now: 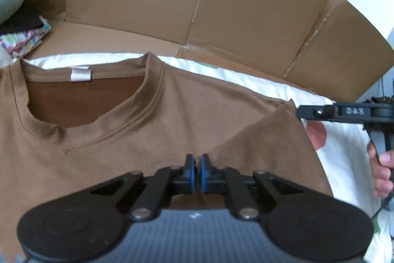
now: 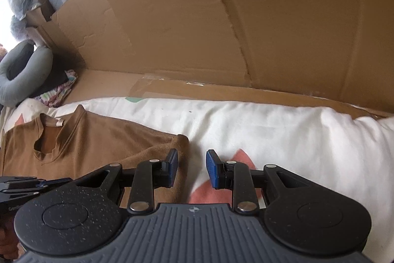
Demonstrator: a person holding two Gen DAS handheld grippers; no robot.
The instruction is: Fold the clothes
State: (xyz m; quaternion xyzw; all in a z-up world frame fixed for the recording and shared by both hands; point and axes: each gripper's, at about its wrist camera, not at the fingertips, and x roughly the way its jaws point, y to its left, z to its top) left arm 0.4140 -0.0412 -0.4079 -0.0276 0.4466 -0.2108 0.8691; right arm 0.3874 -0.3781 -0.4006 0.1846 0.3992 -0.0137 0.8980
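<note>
Brown T-shirt (image 1: 152, 120) lies flat, collar toward cardboard (image 1: 221, 4) — left gripper (image 1: 196, 170) closed, right gripper (image 2: 192, 168) parted.

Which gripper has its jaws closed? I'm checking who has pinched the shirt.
The left gripper: its blue pads sit together over the brown T-shirt. The right gripper has a clear gap between its pads.
</note>
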